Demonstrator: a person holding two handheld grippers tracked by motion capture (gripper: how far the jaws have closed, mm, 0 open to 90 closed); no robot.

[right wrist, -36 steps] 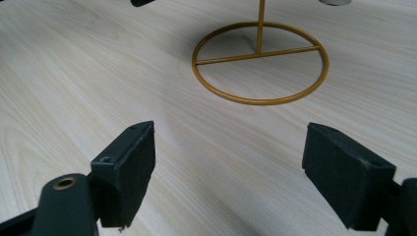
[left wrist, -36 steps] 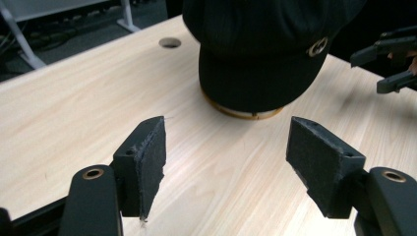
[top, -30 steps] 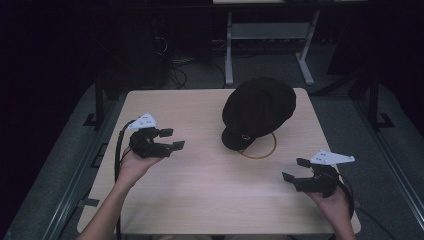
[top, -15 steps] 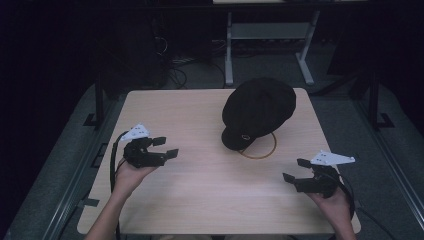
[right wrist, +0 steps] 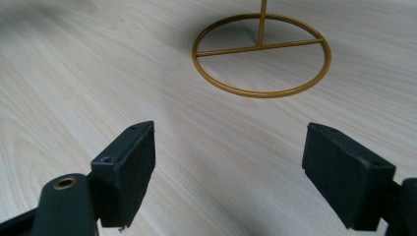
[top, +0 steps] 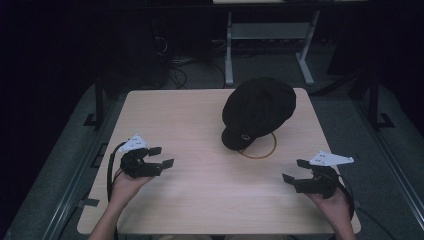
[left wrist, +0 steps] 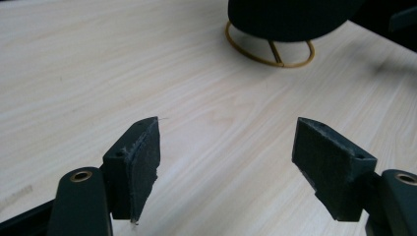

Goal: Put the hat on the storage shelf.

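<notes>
A black cap (top: 259, 111) sits on a gold wire stand (top: 260, 148) toward the far right part of the table (top: 200, 200), its brim pointing toward the person's side. From the right claw (top: 294, 171) the cap lies ahead and a little to the left, near but clear of the jaws; from the left claw (top: 161, 156) it lies ahead and well off to the right, clearly farther away. The right hand is judged the nearer one for a reach to the cap.

Both claws stand wide with nothing between the jaws. In the left gripper view the jaws frame bare wood, with the stand's ring (left wrist: 270, 48) and the lower edge of the cap (left wrist: 290, 17) beyond them toward the upper right. In the right gripper view the gold ring (right wrist: 260, 54) lies straight ahead beyond the open jaws, with its crossbar and upright post rising out of the top of the picture.

The cap's longer line seems to run from brim to back, slanting from near left to far right, so the brim is the part closest to both claws.

The table is pale wood grain, otherwise bare around the claws. Beyond it the room is dark, with a light metal frame (top: 267, 45) and cables on the floor behind the table.
</notes>
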